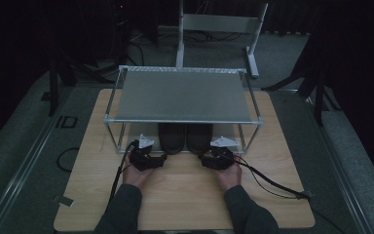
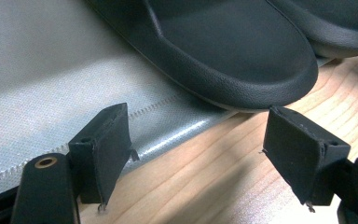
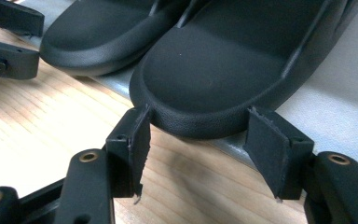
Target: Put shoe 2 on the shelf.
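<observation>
Two black slippers stand side by side on the rack's lower grey mat, the left slipper [image 1: 171,138] and the right slipper [image 1: 198,138], rounded ends toward me. My left gripper [image 1: 159,159] is open just short of the left slipper [image 2: 228,51], nothing between its jaws [image 2: 200,149]. My right gripper [image 1: 204,158] is open too. In the right gripper view the jaws [image 3: 200,144] stand on either side of the right slipper's [image 3: 214,65] rounded end, close to it or touching. The left slipper [image 3: 107,32] lies beyond, with the left gripper [image 3: 9,42] beside it.
A metal-framed rack [image 1: 182,119] with a grey top shelf [image 1: 182,95] stands on the wooden table [image 1: 185,200], covering most of the slippers. The lower grey mat [image 2: 37,84] ends at a stitched edge near the jaws. Cables [image 1: 272,183] trail from both grippers. A white stand [image 1: 219,24] rises behind the table.
</observation>
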A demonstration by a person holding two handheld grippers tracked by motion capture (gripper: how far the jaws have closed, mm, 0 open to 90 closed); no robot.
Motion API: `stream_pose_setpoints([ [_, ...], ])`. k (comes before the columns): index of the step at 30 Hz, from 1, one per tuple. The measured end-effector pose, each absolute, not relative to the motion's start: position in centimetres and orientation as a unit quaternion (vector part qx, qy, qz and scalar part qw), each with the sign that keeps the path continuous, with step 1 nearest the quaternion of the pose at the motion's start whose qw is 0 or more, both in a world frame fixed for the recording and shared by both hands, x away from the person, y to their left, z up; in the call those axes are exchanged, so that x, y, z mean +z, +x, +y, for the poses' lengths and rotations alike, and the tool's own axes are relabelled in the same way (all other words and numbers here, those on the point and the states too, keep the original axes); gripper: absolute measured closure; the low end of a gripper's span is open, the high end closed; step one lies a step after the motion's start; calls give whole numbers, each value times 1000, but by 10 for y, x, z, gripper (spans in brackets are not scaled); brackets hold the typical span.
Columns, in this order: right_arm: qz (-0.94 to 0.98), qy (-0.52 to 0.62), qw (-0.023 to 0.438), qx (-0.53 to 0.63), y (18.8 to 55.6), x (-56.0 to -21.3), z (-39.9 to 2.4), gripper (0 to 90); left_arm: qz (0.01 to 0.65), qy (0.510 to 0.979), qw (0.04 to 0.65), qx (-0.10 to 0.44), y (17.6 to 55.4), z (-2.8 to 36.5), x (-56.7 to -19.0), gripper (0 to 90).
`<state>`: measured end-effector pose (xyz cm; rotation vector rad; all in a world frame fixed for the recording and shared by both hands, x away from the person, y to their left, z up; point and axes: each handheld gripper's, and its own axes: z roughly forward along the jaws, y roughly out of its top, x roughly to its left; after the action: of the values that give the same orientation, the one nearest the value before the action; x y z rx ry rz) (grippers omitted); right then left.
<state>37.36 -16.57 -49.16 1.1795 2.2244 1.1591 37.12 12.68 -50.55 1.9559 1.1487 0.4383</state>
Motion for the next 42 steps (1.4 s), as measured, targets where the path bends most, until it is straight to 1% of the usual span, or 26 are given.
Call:
stream_pose_setpoints([
  [4,790,416,180,413,376,-492,-163,420,455,775,403,174,371,127,-505,236],
  [10,794,411,184,408,376,-492,-161,417,455,775,404,174,371,127,-505,236],
  [17,801,407,187,398,370,-490,-168,394,455,773,405,177,370,127,-505,238],
  [21,808,399,195,388,363,-487,-177,387,459,765,413,184,365,130,-505,269],
  [24,809,398,195,387,357,-484,-187,383,454,763,419,192,360,130,-504,300],
  [28,807,406,196,382,349,-484,-206,381,451,760,422,206,353,129,-504,311],
  [33,804,419,199,373,336,-487,-229,375,456,745,443,204,342,133,-502,334],
  [42,801,439,215,347,320,-493,-266,365,454,744,443,213,334,133,-502,342],
])
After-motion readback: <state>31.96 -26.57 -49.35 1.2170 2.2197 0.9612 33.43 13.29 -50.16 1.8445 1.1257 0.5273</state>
